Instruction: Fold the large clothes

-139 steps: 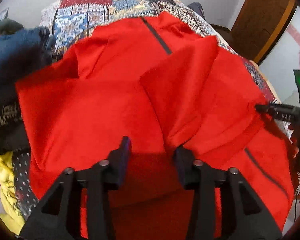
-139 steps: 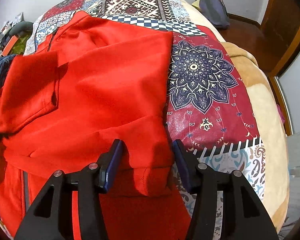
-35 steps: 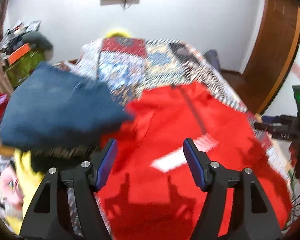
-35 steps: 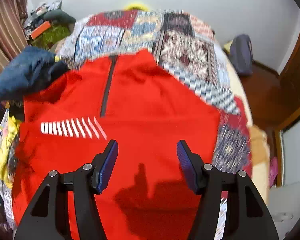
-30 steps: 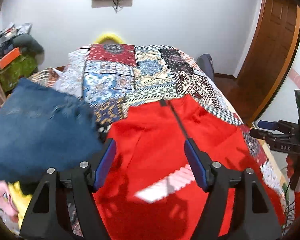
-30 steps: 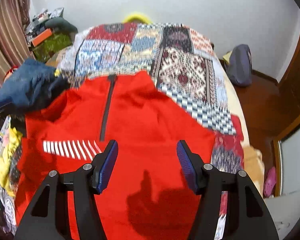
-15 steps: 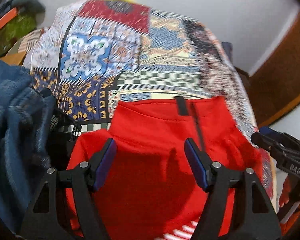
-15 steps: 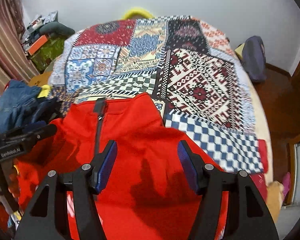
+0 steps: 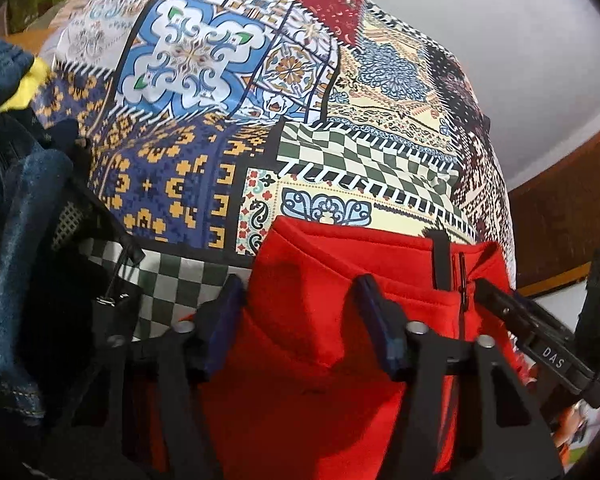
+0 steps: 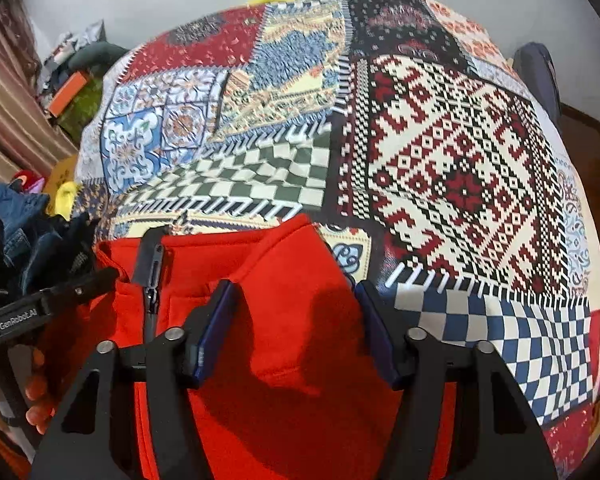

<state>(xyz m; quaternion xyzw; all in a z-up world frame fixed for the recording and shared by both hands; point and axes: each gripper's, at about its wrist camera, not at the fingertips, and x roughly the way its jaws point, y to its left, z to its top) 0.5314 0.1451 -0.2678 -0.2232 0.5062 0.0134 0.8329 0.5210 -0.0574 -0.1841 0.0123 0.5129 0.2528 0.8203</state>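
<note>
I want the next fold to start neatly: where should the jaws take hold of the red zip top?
Probably the collar edge of the red zip top, one gripper either side of the dark zipper. The collar stands as a thick, raised rim off the patchwork bedspread, so both open grippers, left and right, can come in from the hem side.

Red garment [image 9: 320, 360]: soft matt fleece-like cloth, black zipper [image 10: 153, 280] tape. Patchwork bedspread [image 10: 440, 152]: smooth printed cloth, slight sheen. Left gripper [image 9: 298, 314] and right gripper [image 10: 294, 320]: matt black plastic, blue pads, bright metal screws. Denim pile [image 9: 4, 208]: coarse blue cloth.
</note>
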